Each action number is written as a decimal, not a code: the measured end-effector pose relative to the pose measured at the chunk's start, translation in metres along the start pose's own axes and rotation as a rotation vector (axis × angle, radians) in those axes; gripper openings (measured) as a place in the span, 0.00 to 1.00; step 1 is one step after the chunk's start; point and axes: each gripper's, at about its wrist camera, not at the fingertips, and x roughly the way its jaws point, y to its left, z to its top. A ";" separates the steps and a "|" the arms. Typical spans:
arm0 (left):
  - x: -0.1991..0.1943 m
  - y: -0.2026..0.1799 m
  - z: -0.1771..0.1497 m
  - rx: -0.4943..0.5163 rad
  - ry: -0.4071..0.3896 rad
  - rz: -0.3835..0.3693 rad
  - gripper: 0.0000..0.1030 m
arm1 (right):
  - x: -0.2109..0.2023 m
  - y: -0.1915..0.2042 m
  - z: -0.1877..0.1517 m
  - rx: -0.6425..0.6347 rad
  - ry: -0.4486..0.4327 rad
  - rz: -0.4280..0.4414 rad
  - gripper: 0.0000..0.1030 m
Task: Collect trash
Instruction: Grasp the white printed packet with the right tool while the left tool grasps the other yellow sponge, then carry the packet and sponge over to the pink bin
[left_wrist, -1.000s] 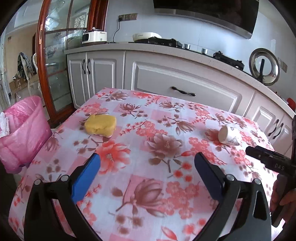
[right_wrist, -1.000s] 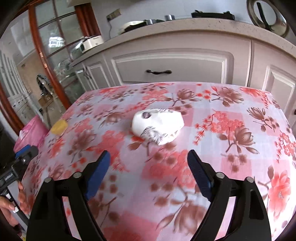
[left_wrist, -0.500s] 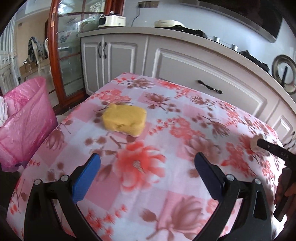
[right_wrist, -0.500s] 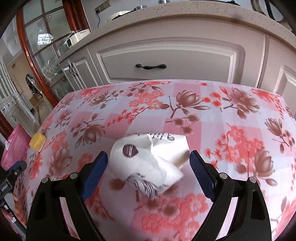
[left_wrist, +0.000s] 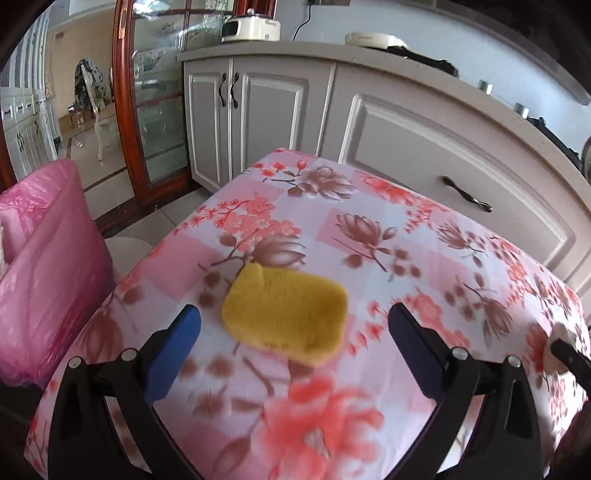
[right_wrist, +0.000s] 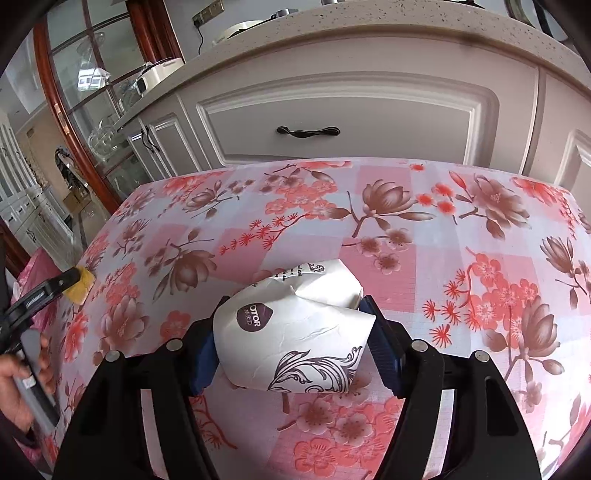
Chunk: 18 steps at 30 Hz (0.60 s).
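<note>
Here, a table (left_wrist: 369, 406) draped in a pink floral cloth is seen standing in front of white kitchen cabinets (right_wrist: 343, 110), with a worktop (left_wrist: 406, 70) running above them. A glass-fronted display case framed in red-brown wood (left_wrist: 155, 110) is shown at the cabinets' far left end. Beside the table's left edge, a bin lined with a pink bag (left_wrist: 48, 266) is pictured, standing lower than the tabletop.

On the cloth, a yellow sponge (left_wrist: 286, 317) is shown lying flat near the table's left side, close to the bin. The left gripper (left_wrist: 293, 354) is held just short of it, its blue-padded jaws spread wide, the sponge framed between and slightly ahead of the pads and touched by neither.

Further right on the table, a crushed white paper cup (right_wrist: 295, 339), printed with a dark scroll pattern and a round brown logo, is seen lying on its side. It is gripped by the right gripper (right_wrist: 291, 350), whose jaws are drawn in against the cup's two sides, the paper creased between the pads. Whether the cup has been lifted off the cloth cannot be told.

In the right wrist view, the person's left hand (right_wrist: 22, 384) is seen at the frame's left edge, wrapped around the other gripper's handle.
</note>
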 end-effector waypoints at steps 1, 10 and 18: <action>0.004 0.001 0.003 -0.008 0.006 0.004 0.95 | 0.001 -0.002 0.000 0.012 0.006 0.005 0.64; 0.009 -0.014 -0.004 0.071 0.031 -0.037 0.61 | -0.004 0.002 -0.007 0.002 0.009 0.009 0.64; -0.028 -0.031 -0.037 0.120 0.027 -0.105 0.58 | -0.032 0.017 -0.032 -0.016 0.006 0.039 0.64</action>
